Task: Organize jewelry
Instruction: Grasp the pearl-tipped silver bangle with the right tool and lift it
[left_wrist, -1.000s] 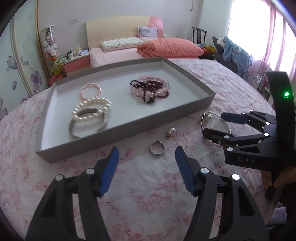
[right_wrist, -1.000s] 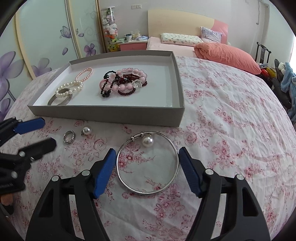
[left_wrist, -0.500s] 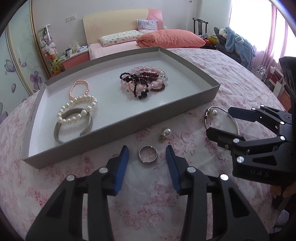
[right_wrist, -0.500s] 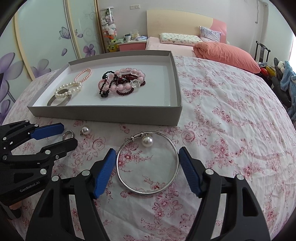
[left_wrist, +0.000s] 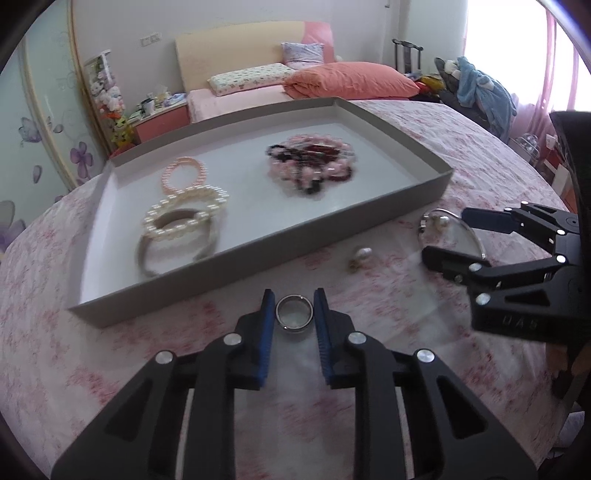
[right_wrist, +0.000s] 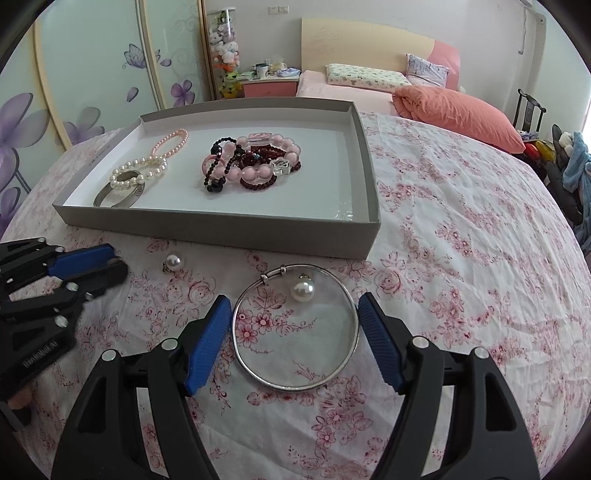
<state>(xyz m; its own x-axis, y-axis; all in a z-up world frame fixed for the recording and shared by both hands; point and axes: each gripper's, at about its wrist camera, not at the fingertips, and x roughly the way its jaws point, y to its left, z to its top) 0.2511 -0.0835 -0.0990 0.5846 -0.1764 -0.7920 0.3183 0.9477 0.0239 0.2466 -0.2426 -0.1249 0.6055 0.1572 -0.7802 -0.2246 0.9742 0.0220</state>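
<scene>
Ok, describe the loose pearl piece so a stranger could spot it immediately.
Start at the grey tray on the floral cloth and look just in front of its near wall. A single small pearl earring lies there alone. Unlike the pearl beside it, it sits outside the thin silver bangle.

Left gripper (left_wrist: 294, 308) narrowed (right gripper (right_wrist: 294, 319) wide)

A pink bed (right_wrist: 373, 79) stands by floral wardrobe doors (right_wrist: 92, 74) and a bright window (left_wrist: 517, 44).
</scene>
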